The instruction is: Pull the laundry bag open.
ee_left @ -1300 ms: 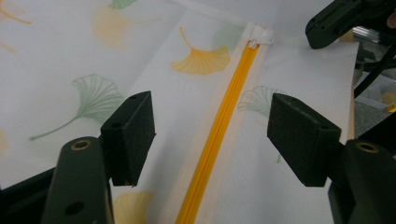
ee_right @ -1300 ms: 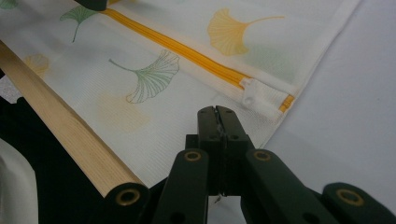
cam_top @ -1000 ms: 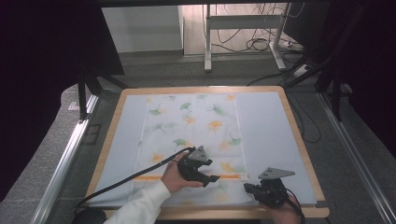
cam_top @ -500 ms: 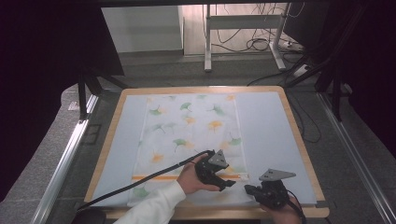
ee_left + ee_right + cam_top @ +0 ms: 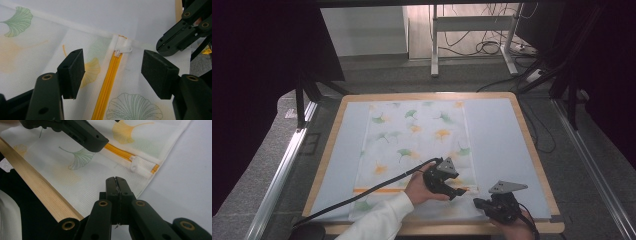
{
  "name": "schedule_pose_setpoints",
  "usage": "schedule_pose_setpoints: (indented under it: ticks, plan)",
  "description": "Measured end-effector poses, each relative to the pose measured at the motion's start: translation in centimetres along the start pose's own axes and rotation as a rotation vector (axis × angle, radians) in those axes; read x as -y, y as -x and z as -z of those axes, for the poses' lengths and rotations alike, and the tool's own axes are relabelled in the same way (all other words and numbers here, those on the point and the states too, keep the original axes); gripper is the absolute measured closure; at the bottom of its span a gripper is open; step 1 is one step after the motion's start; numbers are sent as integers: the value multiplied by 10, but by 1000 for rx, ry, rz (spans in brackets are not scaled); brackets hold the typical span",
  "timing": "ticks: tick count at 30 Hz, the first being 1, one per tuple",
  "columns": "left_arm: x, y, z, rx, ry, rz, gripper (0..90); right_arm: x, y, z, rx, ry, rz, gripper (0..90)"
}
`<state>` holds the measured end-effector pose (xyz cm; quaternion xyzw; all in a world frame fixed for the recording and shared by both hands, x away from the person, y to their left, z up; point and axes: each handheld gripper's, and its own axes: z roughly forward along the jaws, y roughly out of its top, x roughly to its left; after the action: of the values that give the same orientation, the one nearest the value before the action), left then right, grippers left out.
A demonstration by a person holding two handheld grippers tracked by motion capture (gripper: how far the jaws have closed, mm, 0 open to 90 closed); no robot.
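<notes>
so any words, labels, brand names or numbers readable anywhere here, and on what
None: no readable text in any view.
The white cloth bag carries only printed ginkgo leaves, no lettering.
Its white zipper pull and yellow zipper bear no legible mark.
The left tongs and right tongs show no brand.

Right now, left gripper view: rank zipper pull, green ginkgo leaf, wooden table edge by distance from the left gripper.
1. zipper pull, just ahead between the fingers.
2. green ginkgo leaf, far upper left on the cloth.
3. wooden table edge, top right, beyond the cloth.
</notes>
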<state>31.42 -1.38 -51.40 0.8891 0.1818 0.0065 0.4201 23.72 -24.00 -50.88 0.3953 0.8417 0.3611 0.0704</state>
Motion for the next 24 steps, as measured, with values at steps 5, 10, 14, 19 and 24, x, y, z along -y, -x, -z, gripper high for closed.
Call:
schedule_pose_setpoints:
  ticks: [5, 10, 14, 19, 24]
  plan:
    - [-11, 12, -5, -4, -32, -85, 347, 0, 0, -1, -2, -3, 1, 887]
    - [-17, 14, -9, -5, -25, -86, 349, 1, -1, 0, -9, -8, 0, 887]
    - [-16, 9, -13, -15, -32, -81, 354, 1, -1, -2, -10, -15, 6, 887]
    - [-14, 6, -22, -11, -27, -74, 364, 1, -2, -3, -12, -21, 7, 887]
    - [-21, 11, -31, 5, -62, -136, 363, 1, -2, -3, -13, -24, 2, 887]
